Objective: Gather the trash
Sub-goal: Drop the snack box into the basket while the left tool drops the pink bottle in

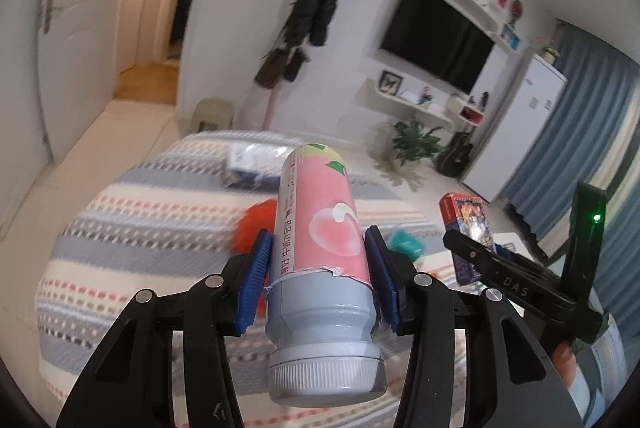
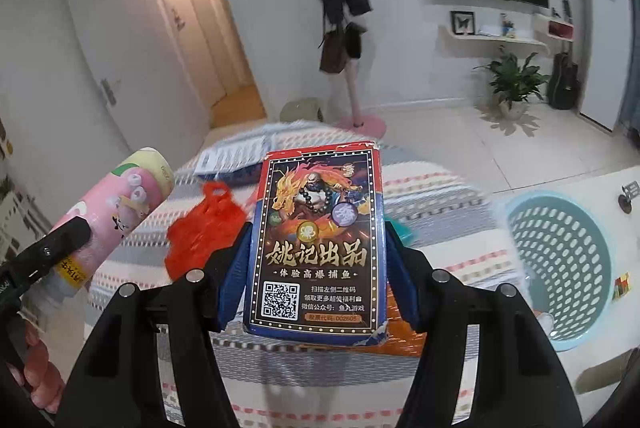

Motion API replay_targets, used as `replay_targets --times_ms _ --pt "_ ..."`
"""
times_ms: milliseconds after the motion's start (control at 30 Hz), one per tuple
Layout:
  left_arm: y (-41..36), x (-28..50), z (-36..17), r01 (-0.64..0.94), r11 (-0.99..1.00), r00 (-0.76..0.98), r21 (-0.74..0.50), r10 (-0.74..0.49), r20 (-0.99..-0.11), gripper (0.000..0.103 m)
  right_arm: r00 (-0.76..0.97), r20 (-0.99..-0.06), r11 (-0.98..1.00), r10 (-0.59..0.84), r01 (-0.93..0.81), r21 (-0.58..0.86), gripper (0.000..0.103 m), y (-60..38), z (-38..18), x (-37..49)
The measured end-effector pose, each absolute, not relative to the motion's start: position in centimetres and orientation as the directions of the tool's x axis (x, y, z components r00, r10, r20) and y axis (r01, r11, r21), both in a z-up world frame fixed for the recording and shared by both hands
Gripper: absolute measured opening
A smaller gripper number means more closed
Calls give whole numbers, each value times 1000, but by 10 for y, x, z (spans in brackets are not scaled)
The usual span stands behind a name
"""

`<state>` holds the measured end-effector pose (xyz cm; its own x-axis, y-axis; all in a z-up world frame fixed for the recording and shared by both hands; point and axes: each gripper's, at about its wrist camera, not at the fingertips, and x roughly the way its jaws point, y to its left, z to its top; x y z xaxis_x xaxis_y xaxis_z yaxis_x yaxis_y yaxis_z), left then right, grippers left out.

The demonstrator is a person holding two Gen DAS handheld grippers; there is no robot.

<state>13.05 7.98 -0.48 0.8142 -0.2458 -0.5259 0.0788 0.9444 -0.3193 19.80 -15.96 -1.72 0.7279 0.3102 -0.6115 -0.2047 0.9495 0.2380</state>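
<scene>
My left gripper is shut on a pink-labelled plastic bottle with a grey cap end toward the camera, held above the striped bed. The bottle also shows at the left of the right wrist view. My right gripper is shut on a playing-card box with a dragon print, also above the bed; the box shows in the left wrist view. An orange-red plastic bag lies on the bed below. A teal mesh basket stands on the white surface at the right.
A flat plastic-wrapped package lies at the bed's far end. A small teal item lies by the bed's right edge. A coat rack, TV, plant and guitar stand along the far wall.
</scene>
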Motion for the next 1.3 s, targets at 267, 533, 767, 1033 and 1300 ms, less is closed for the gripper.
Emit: replay_targets --times_ms 267,533,767,1033,1300 --pt "-5 152 25 243 931 805 -271 -350 -479 46 811 -551 965 197 -60 256 58 -244 -2 195" --pt "-104 192 12 372 892 725 -257 -452 -519 46 812 -576 951 92 100 292 58 -339 -28 202" --pt "-175 231 -27 438 851 620 -290 -519 -588 46 765 -643 923 36 221 314 59 -402 -72 210" --pt "-220 258 -80 448 842 515 -302 -518 -683 46 684 -728 889 44 305 340 59 -441 -131 226" --pt "-244 270 -106 456 832 446 -315 -520 -729 45 625 -779 873 54 349 340 60 -453 -165 230"
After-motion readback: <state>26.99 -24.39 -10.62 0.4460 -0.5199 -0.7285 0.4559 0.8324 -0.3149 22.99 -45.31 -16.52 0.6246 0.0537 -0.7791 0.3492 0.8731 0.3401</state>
